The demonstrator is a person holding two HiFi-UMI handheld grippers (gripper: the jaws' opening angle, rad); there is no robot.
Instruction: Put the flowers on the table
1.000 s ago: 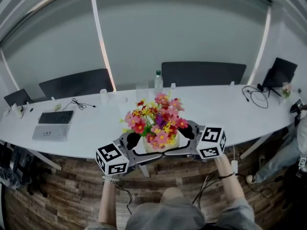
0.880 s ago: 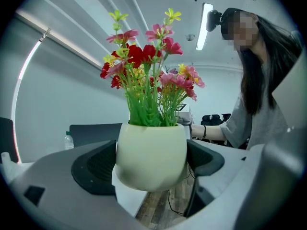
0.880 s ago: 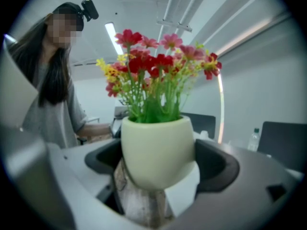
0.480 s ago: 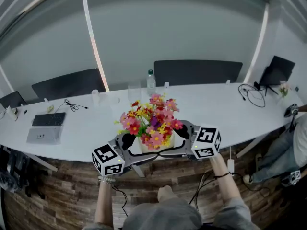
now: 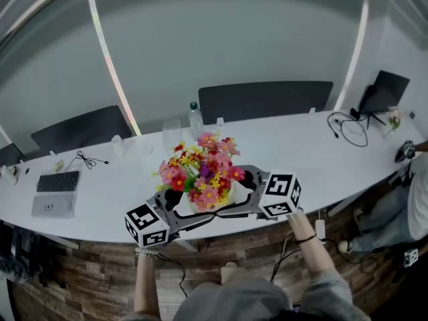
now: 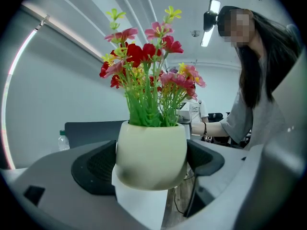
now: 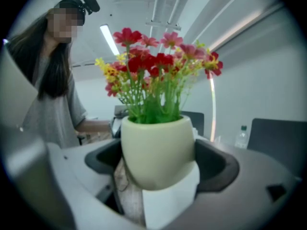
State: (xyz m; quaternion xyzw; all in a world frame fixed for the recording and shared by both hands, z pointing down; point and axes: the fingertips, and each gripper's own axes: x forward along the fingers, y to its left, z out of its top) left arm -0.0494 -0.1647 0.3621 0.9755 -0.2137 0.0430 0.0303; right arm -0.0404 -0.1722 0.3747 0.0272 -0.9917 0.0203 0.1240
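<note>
Flowers (image 5: 200, 169) upright in cream pot (image 6: 151, 155). Left gripper (image 5: 175, 206) pinches the pot from one side and right gripper (image 5: 249, 186) from the opposite side. Pot sits over the near edge of the white tabletop (image 5: 321, 159), seemingly lifted clear of it; contact uncertain. Bottle (image 5: 194, 118) and laptop (image 5: 55, 192) lie farther back.

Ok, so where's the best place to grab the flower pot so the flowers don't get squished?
Grab the pot on its round cream belly, coming in from the sides, not from above. The flowers and thin green stems fill the top and would probably crush; the belly looks firm and wide. The left gripper and right gripper each clamp it there, from opposite sides.
</note>
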